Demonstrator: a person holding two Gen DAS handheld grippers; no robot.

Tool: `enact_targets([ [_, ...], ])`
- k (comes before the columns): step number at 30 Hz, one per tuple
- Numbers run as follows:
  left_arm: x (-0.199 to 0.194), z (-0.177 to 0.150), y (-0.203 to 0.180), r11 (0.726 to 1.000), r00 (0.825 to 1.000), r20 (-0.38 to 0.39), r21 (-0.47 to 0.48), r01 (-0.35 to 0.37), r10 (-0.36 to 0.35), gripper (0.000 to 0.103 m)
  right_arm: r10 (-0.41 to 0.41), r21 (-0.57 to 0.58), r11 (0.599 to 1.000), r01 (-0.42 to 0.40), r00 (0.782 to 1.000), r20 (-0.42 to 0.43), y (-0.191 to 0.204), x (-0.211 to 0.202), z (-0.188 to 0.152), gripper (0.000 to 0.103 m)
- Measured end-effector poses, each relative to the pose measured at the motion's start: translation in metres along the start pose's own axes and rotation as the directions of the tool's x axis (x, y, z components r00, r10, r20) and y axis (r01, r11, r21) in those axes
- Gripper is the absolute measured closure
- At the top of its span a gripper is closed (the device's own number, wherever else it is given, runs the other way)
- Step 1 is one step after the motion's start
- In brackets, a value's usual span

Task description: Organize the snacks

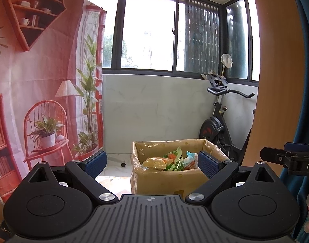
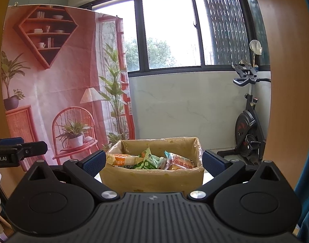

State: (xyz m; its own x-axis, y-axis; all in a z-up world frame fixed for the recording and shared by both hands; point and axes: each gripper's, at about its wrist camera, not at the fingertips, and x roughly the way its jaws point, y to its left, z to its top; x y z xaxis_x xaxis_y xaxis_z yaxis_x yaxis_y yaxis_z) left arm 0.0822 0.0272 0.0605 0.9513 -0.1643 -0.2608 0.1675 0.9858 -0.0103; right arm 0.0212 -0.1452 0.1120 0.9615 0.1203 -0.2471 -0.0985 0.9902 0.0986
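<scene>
Left wrist view: left tool (image 1: 152, 163) is held wide, empty; right tool (image 2: 153, 161) likewise wide, empty. Snacks (image 1: 170, 160) are piled in the box (image 1: 166, 179) just ahead. Risk: crinkly packs could be slipped or crushed if pinched w/o centring; box may be shoved.

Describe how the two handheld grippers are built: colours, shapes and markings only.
Both the left gripper and the right gripper are matte black, with blue textured pads, silver pivot screws, round side discs and a ribbed grey top plate. White lettering marks their sides.
</scene>
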Motion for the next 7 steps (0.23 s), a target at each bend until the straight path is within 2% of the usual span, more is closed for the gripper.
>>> enact_targets([
  [7, -0.0009, -0.0015, -0.0001, 1.000, 1.000, 0.005, 0.000, 0.002, -0.002, 0.005, -0.001, -0.003, 1.000, 0.001, 1.000, -0.007, 0.0006, 0.0017, -0.0014, 0.000],
])
